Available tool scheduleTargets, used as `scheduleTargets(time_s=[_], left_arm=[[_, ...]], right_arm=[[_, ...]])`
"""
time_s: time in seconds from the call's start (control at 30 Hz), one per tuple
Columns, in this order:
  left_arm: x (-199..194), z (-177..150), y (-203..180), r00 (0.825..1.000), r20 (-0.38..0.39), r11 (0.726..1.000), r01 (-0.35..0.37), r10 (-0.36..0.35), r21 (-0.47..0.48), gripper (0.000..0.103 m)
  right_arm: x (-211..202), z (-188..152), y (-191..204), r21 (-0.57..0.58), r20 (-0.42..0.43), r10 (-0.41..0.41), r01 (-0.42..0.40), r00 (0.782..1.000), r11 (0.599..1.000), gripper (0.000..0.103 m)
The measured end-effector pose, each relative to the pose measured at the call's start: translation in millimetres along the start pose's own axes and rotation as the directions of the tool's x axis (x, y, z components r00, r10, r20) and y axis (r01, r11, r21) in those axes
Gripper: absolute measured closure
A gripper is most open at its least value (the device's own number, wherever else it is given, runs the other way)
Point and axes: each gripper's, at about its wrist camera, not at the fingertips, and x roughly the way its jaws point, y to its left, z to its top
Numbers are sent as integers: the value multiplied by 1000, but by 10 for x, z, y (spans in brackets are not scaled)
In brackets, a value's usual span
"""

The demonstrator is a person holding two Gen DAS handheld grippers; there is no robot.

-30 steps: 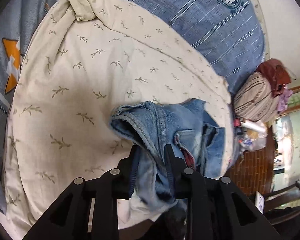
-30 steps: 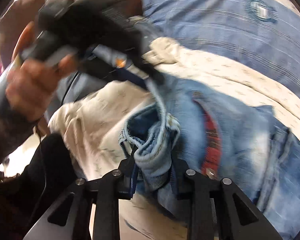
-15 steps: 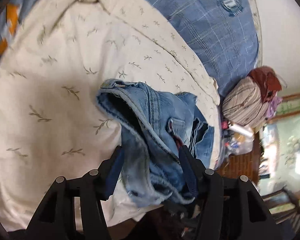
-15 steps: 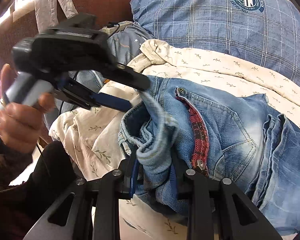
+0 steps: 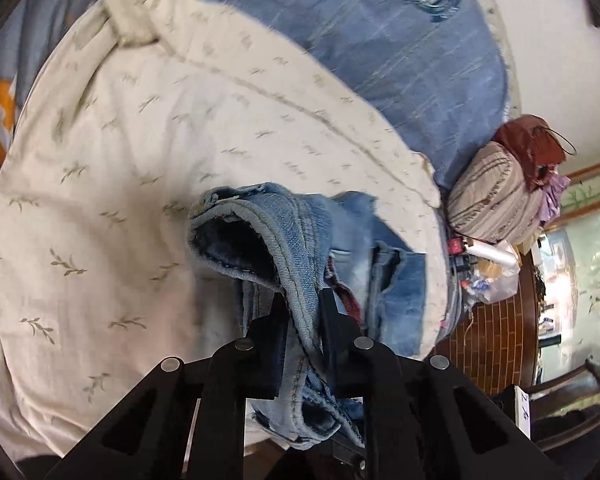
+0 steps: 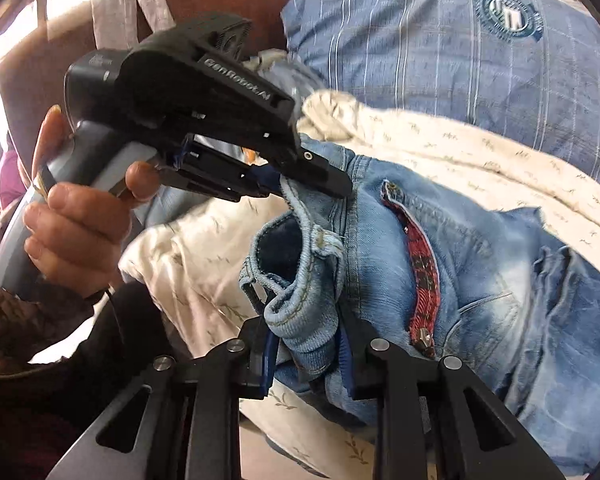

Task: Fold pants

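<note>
Denim waistband of the jeans (image 6: 440, 264) sits bunched in both grippers, the right gripper (image 6: 306, 354) clamped on it and the left gripper (image 5: 302, 316) closing on a thin edge that may slip out.

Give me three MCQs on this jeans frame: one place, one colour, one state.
1. The jeans lie on:
A. a cream leaf-print sheet
B. a bare wooden floor
C. a glass table

2. The trim along the jeans' pocket opening is:
A. yellow
B. red plaid
C. white

3. The right hand-held gripper is:
A. wide open above the sheet
B. shut on nothing
C. clamped on the denim waistband

Key: 1 A, the cream sheet spreads under and around the denim. 2 B, a red checked strip edges the pocket. 3 C, a bunched waistband fold sits pinched between its pads; the left hand-held gripper is closing on the waistband too.
</note>
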Motion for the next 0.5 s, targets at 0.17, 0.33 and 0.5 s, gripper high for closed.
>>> scheduleTargets(time_s=[0.17, 0.33, 0.5], left_arm=[[5, 24, -672, 1000, -1, 987, -28, 28, 155, 89], [476, 48, -1512, 994, -43, 938, -80, 100, 339, 86], [1383, 30, -2045, 964, -153, 887, -131, 219, 443, 85]], right_arm=[[-451, -8, -272, 104, 115, 11, -23, 993, 994, 78], [-885, -180, -833, 309, 221, -1, -69, 975, 948, 78], [-1009, -608, -1555, 564, 251, -14, -135, 968, 815, 77]])
